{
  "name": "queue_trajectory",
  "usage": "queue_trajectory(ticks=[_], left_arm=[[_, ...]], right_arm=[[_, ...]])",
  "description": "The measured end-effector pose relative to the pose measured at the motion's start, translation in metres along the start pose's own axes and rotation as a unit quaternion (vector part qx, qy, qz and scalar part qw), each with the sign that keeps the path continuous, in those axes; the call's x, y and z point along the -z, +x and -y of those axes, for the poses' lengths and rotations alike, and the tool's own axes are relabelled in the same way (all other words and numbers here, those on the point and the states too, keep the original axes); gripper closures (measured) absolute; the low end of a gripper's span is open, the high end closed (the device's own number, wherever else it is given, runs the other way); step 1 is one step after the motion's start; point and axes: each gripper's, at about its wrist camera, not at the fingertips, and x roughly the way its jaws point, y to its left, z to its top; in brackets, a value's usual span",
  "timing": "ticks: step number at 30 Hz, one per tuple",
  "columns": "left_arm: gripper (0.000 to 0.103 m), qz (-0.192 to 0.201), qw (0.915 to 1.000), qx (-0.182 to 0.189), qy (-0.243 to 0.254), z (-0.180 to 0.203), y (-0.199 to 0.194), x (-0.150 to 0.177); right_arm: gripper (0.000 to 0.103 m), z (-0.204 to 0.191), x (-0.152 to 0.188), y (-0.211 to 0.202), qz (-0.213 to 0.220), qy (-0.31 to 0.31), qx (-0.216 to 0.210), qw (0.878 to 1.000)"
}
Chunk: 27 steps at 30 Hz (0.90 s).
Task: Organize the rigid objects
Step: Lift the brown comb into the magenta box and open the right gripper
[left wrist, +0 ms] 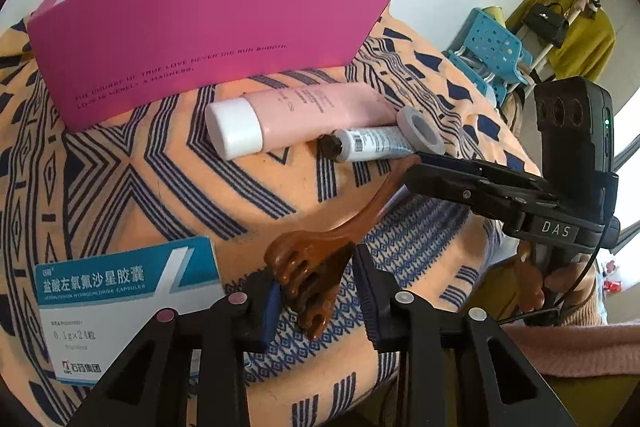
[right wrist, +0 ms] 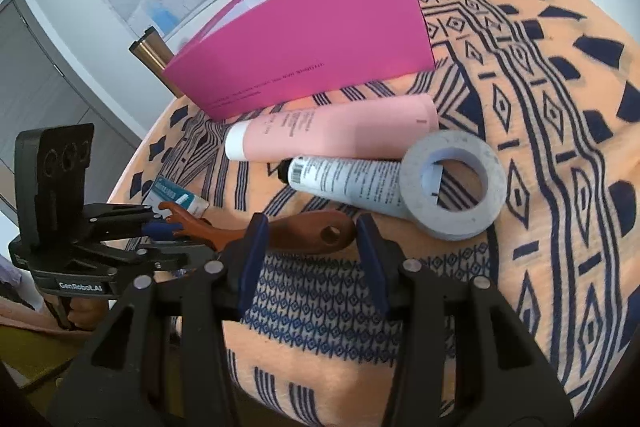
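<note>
the step in hand looks like lifting the brown wooden scratcher [left wrist: 316, 263] off the patterned cloth [left wrist: 160, 187] and carrying it to the pink box [left wrist: 208, 43], so the job now is to keep both ends level. the left gripper [left wrist: 316, 299] is clenched on the scratcher's claw end: its blue pads stand close on either side of the curled fingers, with the wood caught between them. the right gripper [right wrist: 308, 239] has the handle end between its blue pads, next to the hanging hole; the wood seems to meet the left pad, but a gap shows toward the right pad, so i cannot tell whether it truly grips or only straddles. i would firm that end up before raising anything, then lift both tongs together and tip the piece into the open top of the box, which stands beyond both tongs, past the tubes. the scratcher is a slim, glossy, reddish-brown stick, curved along its length, wide and fingered at one end, rounded and pierced at the other. just ahead of the right tongs lie a white tube [right wrist: 344, 183], a pink tube [right wrist: 332, 135] and a grey ring [right wrist: 452, 183], close enough to snag. a medicine carton [left wrist: 124, 307] lies beside the left tongs.
</note>
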Motion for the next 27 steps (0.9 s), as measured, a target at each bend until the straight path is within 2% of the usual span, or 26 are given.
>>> queue_trajectory(ticks=[2,12,21,27], left_arm=[[0.075,0.002,0.9999,0.011,-0.004,-0.002,-0.002,-0.002],[0.075,0.026,0.9994,0.019,0.009,0.002,-0.023,-0.021],[0.074,0.091,0.9942,0.000,0.057,0.013,-0.063,-0.076],[0.073,0.111,0.9912,-0.017,0.069,0.008,-0.068,-0.122]], right_arm=[[0.055,0.001,-0.002,-0.002,0.005,0.003,-0.002,1.000],[0.055,-0.007,-0.018,-0.014,0.029,-0.005,-0.002,1.000],[0.055,-0.022,-0.067,-0.041,0.086,-0.042,-0.005,0.995],[0.055,-0.021,-0.113,-0.045,0.117,-0.058,-0.002,0.991]])
